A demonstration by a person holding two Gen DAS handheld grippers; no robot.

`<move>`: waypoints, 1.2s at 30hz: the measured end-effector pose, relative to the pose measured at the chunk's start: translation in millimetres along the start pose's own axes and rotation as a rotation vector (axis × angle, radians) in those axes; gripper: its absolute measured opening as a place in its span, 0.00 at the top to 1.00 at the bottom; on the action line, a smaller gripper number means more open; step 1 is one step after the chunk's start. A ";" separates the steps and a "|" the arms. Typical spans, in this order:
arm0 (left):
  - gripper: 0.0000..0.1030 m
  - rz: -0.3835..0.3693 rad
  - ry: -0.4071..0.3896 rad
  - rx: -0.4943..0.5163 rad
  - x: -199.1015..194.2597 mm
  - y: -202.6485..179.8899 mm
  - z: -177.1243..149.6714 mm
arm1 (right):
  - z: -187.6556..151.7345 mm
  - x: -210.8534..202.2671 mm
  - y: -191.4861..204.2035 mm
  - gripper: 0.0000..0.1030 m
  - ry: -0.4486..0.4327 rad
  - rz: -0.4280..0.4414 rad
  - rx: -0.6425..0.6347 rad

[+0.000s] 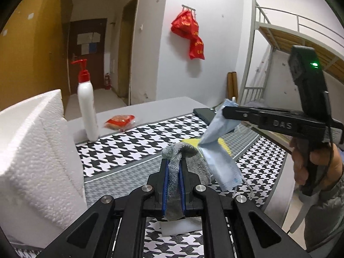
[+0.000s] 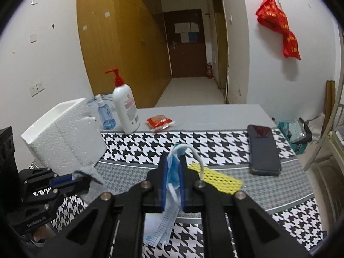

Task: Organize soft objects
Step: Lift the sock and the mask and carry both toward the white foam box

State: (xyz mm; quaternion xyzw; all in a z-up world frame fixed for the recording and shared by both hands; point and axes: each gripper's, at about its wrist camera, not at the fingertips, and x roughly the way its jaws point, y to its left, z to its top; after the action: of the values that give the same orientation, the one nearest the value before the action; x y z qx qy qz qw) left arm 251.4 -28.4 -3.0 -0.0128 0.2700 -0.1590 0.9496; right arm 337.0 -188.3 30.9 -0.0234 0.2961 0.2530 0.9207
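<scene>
My left gripper [image 1: 173, 161] is shut on a grey sock [image 1: 187, 161], which droops over the fingertips above the houndstooth cloth [image 1: 129, 148]. It also shows in the right wrist view [image 2: 82, 177] at the left with the sock [image 2: 91, 175]. My right gripper [image 2: 173, 158] is shut on a light blue face mask [image 2: 172, 172] that hangs down between its fingers. In the left wrist view the right gripper [image 1: 223, 109] holds the mask [image 1: 217, 146] up at the right, close beside the sock. A yellow mesh pad [image 2: 215, 177] lies flat on the cloth under both.
A white foam box [image 2: 62, 133] stands at the left. A white pump bottle [image 2: 125, 105], a small blue bottle [image 2: 105, 115] and a red packet [image 2: 159, 123] sit at the back. A dark phone [image 2: 262, 148] lies at the right. The table edge is to the right.
</scene>
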 end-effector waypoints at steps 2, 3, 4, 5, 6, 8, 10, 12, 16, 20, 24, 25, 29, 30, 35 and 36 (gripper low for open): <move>0.91 0.007 -0.001 -0.002 -2.1 -2.1 0.5 | 0.7 -6.6 2.8 0.87 -0.016 0.004 -0.009; 0.91 0.013 -0.004 -0.002 -2.6 -2.6 1.1 | 0.8 -10.2 4.3 0.87 -0.023 0.002 -0.012; 0.91 0.017 -0.008 -0.003 -4.0 -3.1 1.8 | 0.6 -13.7 5.6 0.87 -0.030 0.005 -0.015; 0.91 0.020 -0.013 -0.004 -5.5 -3.1 2.1 | 0.1 -16.5 5.9 0.87 -0.034 0.007 -0.017; 0.91 0.024 -0.016 -0.006 -6.9 -3.2 2.7 | -0.2 -19.3 6.9 0.87 -0.039 0.008 -0.018; 0.91 0.035 -0.021 -0.007 -9.3 -4.1 4.3 | -0.4 -22.9 8.4 0.87 -0.048 0.011 -0.016; 0.91 0.038 -0.031 -0.008 -13.3 -3.4 6.2 | -0.4 -26.9 10.1 0.87 -0.053 0.011 -0.020; 0.91 0.043 -0.042 -0.006 -17.9 -4.7 7.6 | -0.5 -31.2 12.1 0.87 -0.063 0.008 -0.028; 0.91 0.058 -0.056 -0.003 -24.7 -6.3 10.8 | -1.5 -39.0 15.6 0.87 -0.076 0.014 -0.031; 0.91 0.067 -0.074 0.002 -32.9 -8.2 14.6 | -2.2 -46.6 18.7 0.87 -0.090 0.017 -0.034; 0.91 0.069 -0.087 0.006 -40.5 -10.0 16.3 | -1.9 -53.0 20.9 0.87 -0.104 0.020 -0.034; 0.91 0.070 -0.090 0.007 -42.5 -10.5 16.9 | -1.9 -54.8 22.0 0.87 -0.107 0.020 -0.037; 0.91 0.083 -0.103 0.012 -50.9 -12.4 17.7 | -2.5 -62.3 25.3 0.87 -0.121 0.018 -0.040; 0.91 0.086 -0.105 0.013 -52.3 -12.8 18.0 | -2.8 -63.4 26.0 0.87 -0.123 0.018 -0.042; 0.91 0.102 -0.119 0.017 -63.7 -13.5 17.8 | -3.8 -71.8 32.2 0.87 -0.138 0.026 -0.050; 0.91 0.104 -0.120 0.016 -66.6 -13.1 17.4 | -3.7 -73.6 34.3 0.87 -0.142 0.029 -0.052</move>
State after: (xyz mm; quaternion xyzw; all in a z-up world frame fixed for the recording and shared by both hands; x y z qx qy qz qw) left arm 203.0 -21.3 47.2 -0.0010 0.2115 -0.1106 0.9711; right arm 267.3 -192.4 72.5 -0.0251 0.2237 0.2748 0.9348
